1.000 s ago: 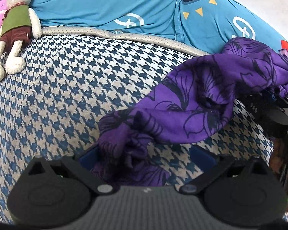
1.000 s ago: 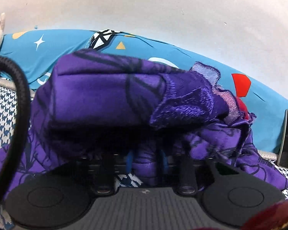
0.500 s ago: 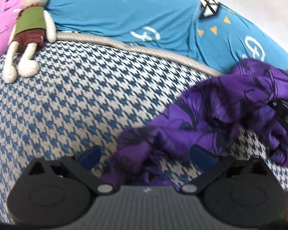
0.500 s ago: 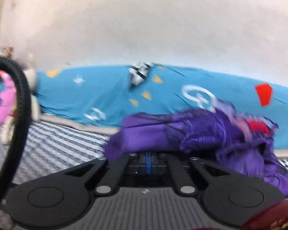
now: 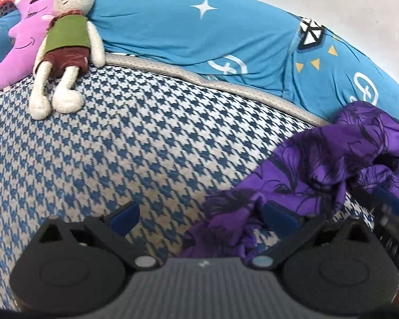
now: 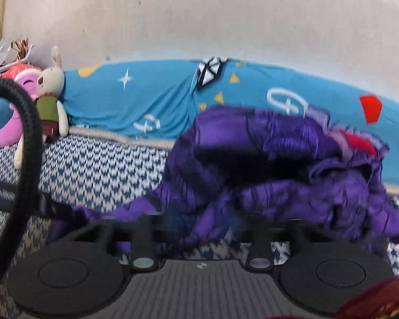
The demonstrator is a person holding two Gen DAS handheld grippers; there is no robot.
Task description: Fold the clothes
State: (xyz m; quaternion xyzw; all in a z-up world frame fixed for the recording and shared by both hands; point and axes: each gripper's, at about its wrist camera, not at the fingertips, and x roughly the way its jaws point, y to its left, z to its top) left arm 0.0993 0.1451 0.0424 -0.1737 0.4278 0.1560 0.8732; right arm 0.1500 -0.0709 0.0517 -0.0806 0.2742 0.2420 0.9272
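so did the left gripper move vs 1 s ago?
Yes. The left gripper swung left: the rabbit plush sits nearer centre, and the purple garment has slid from between the fingers toward the right one.

A cream plush rabbit in a green vest and maroon shorts (image 5: 66, 45) lies on a bed covered in blue-and-white houndstooth fabric (image 5: 135, 138), leaning against a pink crescent-moon cushion with a smiling face (image 5: 18, 42). Behind them runs a long turquoise pillow printed with stars and triangles (image 5: 188, 29), against a pale wall (image 6: 199, 18).
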